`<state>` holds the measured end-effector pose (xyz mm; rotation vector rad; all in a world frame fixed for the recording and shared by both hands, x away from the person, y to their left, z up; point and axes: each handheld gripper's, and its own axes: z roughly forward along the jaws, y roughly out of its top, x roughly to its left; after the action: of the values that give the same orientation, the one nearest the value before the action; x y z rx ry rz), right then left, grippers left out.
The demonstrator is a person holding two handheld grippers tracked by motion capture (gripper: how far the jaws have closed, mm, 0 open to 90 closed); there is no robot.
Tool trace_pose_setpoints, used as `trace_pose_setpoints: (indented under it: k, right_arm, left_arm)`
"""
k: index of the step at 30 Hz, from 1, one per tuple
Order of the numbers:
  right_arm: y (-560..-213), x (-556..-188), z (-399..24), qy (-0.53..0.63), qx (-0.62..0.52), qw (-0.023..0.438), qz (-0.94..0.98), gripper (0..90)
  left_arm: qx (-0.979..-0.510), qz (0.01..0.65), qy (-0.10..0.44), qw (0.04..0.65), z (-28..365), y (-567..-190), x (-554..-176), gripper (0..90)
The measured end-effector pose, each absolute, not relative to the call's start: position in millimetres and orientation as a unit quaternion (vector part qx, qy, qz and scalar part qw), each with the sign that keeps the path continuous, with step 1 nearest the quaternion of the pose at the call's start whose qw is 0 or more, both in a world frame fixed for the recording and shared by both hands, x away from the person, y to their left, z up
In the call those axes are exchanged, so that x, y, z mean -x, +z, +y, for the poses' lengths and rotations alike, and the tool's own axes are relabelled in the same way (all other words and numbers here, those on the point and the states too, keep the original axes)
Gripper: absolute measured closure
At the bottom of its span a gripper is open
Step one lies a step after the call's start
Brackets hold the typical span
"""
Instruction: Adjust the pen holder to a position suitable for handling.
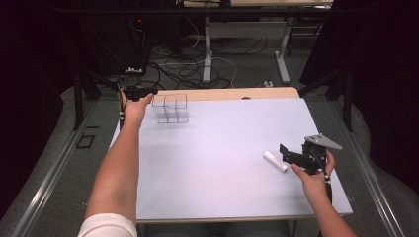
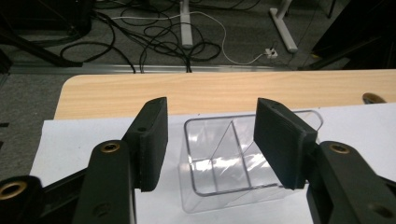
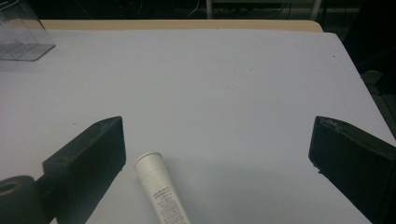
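While your right gripper hovers low over table, white tube lies between its spread fingers, closer to left finger, long axis running roughly along your line of approach, cap end pointing away. Right hand nearer by far. Tube's near end cut off by frame. Left gripper, fingers spread and holding nothing, faces clear divided box at far left corner; box walls hard to trace.
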<state>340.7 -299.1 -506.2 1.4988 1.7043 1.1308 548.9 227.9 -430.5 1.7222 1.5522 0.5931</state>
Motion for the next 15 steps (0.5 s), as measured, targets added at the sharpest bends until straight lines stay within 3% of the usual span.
trace_pose_setpoints:
  k: [15]
  right_arm:
    - [-507, -341, -298, 0.423, -0.565, 0.294, 0.644, 4.7]
  left_arm:
    - [-0.677, 0.62, 0.205, 0.34, 236, -453, -551, 58.6]
